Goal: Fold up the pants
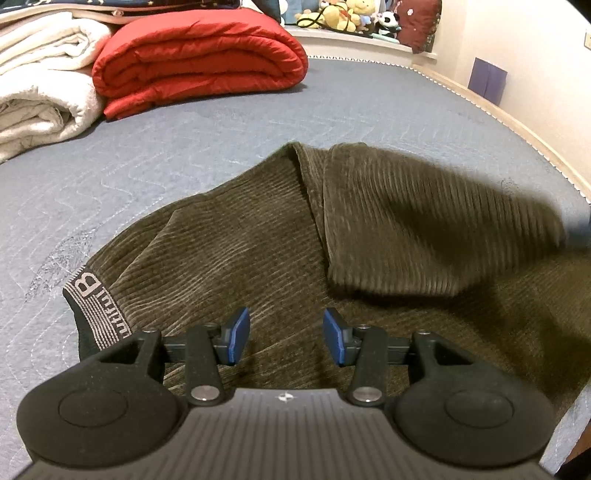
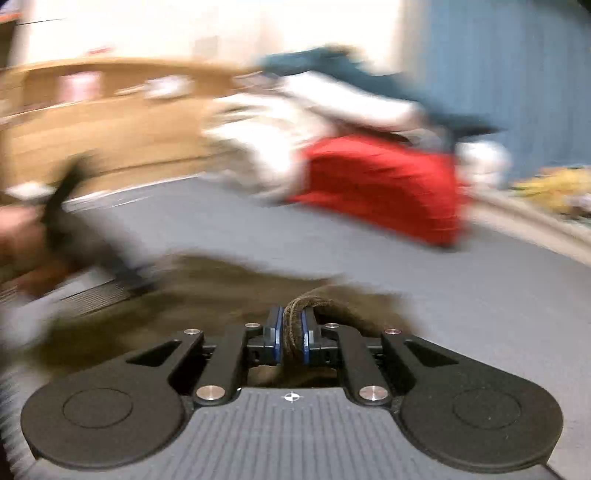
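Our pants [image 1: 258, 236] lie spread on the bed [image 1: 184, 140], stretching from twelve to three o'clock beyond our left gripper [image 1: 286, 334], fingers half apart, empty. Our right gripper [image 2: 291, 341] pinches a pants fold.

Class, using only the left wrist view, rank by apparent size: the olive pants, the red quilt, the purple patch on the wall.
1. Olive pants, though they lie nearest the camera, which inflates them.
2. Red quilt.
3. Purple patch, clearly smallest.

Home bedroom: mattress [image 1: 258, 122], plush toys [image 1: 347, 16].
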Demonstrator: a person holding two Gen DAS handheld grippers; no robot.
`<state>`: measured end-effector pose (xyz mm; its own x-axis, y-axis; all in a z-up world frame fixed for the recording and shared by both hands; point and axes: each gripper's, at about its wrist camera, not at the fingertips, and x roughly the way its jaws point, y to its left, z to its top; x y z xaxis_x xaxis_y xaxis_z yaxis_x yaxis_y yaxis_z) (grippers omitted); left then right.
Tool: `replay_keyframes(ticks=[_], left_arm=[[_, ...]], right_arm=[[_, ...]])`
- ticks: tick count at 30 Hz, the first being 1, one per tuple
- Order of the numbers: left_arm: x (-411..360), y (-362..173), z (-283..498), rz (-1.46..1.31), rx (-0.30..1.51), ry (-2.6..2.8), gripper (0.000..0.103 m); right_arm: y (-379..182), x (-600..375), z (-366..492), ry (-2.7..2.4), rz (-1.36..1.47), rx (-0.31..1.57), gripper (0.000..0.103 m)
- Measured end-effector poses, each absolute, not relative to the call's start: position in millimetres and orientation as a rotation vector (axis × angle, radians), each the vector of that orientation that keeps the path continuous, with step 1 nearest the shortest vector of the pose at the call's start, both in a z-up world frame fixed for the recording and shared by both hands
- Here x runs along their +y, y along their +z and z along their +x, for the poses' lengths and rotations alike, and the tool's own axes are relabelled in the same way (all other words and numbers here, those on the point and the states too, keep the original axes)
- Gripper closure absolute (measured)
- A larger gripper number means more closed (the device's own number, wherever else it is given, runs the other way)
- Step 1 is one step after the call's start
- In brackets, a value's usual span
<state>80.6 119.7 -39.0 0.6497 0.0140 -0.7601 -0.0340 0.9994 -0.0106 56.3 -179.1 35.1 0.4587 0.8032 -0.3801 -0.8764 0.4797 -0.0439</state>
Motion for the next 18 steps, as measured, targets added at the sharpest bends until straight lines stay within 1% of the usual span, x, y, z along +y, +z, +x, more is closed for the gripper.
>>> replay_keyframes(ticks=[2,3,4,7,9,11,13,15,18], left_arm=[[120.3,-38.8,81.4,-0.029,0.866,0.032,0.054],[120.2,-38.7,81.7,-0.031,0.866,0.033,0.054],[120.0,-38.6,82.0,-0.034,0.866,0.034,0.054],[117.0,-39.8,82.0,-0.022,0.870,0.029,0.054],[116.1,-41.4,82.6,-0.012,0.875,0.029,0.054],[117.1,-42.6,83.7,-0.014,0.877,0.034,0.053],[118.0,-43.3,85.1,-0.019,0.878,0.037,0.053],[118.2,-44.0,86.9,-0.019,0.880,0.038,0.053],[115.0,-45.2,89.5,-0.013,0.885,0.037,0.053]], right_arm=[[20.5,-177.7,53.2,1.080,-0.275,0.415,0.093],[9.0,-177.1,60.1,1.053,-0.261,0.490,0.092],[0.6,-177.4,68.6,1.031,-0.229,0.553,0.089],[-10.3,-181.3,92.7,0.983,-0.074,0.666,0.072],[-8.9,-185.8,105.7,0.952,0.016,0.684,0.053],[-2.8,-189.8,113.4,0.939,0.096,0.667,0.047],[3.3,-196.2,125.1,0.939,0.210,0.660,0.045],[1.8,-199.9,138.0,0.935,0.305,0.678,0.038],[-13.2,-198.4,159.6,0.894,0.412,0.715,0.036]])
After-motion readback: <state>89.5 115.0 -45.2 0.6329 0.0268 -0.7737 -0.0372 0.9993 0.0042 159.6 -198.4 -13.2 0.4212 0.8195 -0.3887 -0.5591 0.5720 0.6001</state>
